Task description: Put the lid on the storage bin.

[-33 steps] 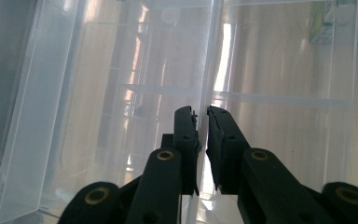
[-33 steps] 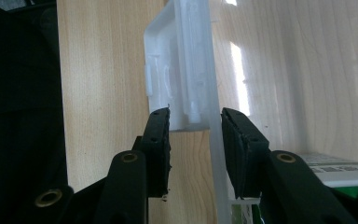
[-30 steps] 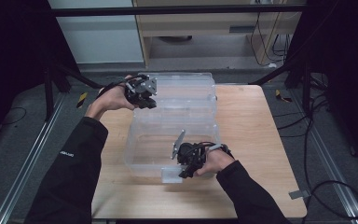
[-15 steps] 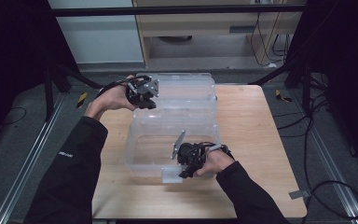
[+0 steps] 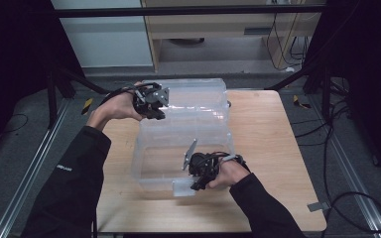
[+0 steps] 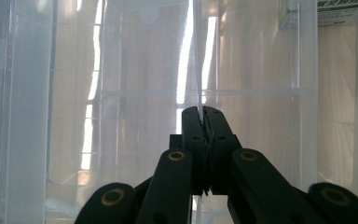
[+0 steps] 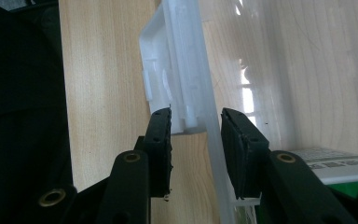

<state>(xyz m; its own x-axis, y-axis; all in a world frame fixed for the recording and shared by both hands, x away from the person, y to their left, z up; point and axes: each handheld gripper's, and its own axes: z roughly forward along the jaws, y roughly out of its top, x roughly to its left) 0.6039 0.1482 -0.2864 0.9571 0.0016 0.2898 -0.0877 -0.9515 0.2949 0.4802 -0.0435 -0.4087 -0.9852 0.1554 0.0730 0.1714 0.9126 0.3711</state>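
While the clear plastic storage box (image 5: 183,144) sits mid-table with bare wood to its right, the left gripper (image 6: 201,112) pinches a thin wall edge, jaws pressed together. The right gripper (image 7: 196,123) is spread, straddling the latch tab (image 7: 168,79).

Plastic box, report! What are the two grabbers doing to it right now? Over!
Left gripper shut on the clear plastic box wall. Right gripper open around the front latch, not squeezing yet. Nothing in the way.
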